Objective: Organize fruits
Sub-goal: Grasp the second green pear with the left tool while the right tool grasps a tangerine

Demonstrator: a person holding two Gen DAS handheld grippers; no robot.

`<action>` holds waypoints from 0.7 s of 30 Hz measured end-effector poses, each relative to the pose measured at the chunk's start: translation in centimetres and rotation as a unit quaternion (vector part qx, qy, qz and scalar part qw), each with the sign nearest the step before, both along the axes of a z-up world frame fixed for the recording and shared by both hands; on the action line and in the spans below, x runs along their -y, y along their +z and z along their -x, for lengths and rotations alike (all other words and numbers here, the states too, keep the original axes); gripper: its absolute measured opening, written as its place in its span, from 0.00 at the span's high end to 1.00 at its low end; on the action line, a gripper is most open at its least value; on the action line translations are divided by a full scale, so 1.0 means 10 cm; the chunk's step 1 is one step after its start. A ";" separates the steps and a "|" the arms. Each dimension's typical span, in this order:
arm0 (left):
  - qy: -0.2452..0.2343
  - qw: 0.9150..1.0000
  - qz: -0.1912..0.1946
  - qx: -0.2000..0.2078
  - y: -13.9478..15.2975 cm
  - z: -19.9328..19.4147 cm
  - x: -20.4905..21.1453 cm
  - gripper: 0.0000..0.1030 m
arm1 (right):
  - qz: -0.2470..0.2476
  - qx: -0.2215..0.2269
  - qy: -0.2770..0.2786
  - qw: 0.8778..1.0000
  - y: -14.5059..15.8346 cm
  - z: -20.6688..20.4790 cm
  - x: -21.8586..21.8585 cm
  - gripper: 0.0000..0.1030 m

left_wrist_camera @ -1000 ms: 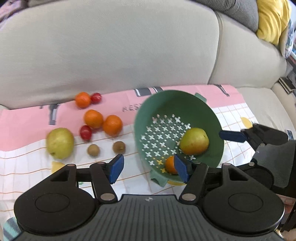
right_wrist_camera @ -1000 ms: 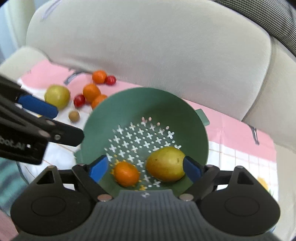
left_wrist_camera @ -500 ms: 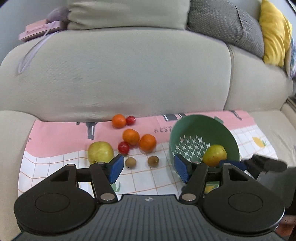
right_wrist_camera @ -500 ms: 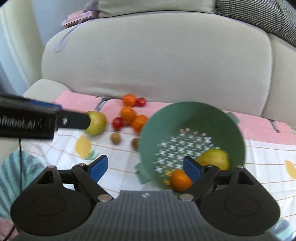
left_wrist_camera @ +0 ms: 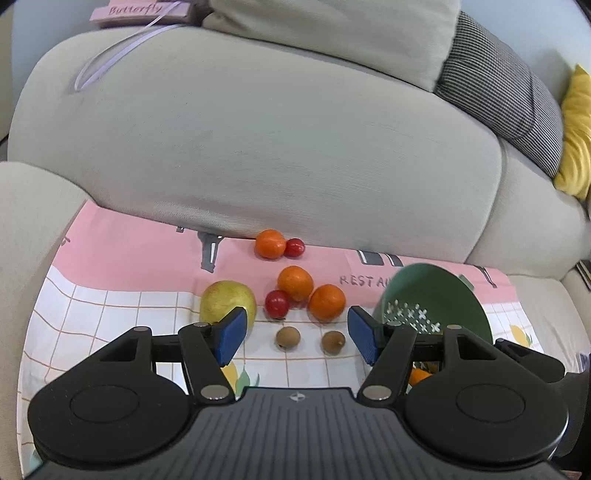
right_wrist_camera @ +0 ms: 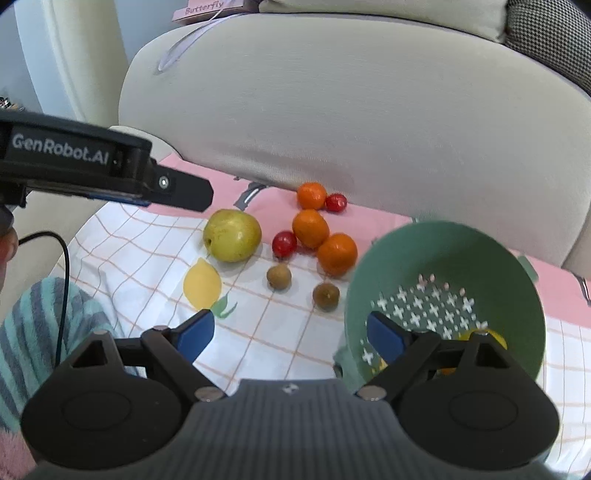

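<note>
Both claws pulled back off the green colander [right_wrist_camera: 443,258], gaping wide and empty; loose fruit at ten o'clock was next.

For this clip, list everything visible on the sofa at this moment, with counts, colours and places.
Oranges: three loose, orange, on the cloth near the backrest; another partly hidden in the colander.
Tomatoes: two, red, among the oranges.
Pear: one loose, yellow-green, left of the oranges; something yellow in the colander, mostly hidden.
Kiwis: two, brown, in front of the oranges.
Colander: one, green, on the right of the cloth.
Cloth: pink and white check, on the sofa seat.
Book: pink, atop the backrest.
Cushions: grey checked, yellow.
Left gripper: open, empty.
Right gripper: open, empty.
</note>
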State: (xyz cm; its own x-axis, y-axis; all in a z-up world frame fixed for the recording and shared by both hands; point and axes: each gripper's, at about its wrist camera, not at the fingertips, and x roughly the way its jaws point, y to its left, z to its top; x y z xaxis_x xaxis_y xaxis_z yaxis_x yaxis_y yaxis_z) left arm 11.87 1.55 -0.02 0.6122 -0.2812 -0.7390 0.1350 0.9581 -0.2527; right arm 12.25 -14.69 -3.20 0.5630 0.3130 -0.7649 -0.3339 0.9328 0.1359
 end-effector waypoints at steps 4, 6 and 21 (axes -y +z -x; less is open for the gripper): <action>0.012 1.000 0.015 -0.015 -0.11 -0.14 -0.09 0.29 | 0.009 0.020 0.002 1.000 0.03 -0.17 -0.06 0.24; 0.019 0.999 0.025 -0.026 -0.17 -0.22 -0.14 0.29 | 0.016 0.031 0.004 0.999 0.04 -0.27 -0.07 0.26; 0.066 0.991 0.000 -0.114 -0.79 -0.78 -0.31 0.25 | 0.066 0.047 0.060 0.995 -0.23 -0.90 -0.27 0.48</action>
State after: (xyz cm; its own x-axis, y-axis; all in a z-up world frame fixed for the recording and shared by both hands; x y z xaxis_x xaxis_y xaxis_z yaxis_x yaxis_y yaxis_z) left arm 19.63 4.63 -7.90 0.4615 -0.2099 -0.8620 -0.0517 0.9636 -0.2623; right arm 21.21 -12.00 -5.54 0.5989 0.2824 -0.7494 -0.4494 0.8930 -0.0227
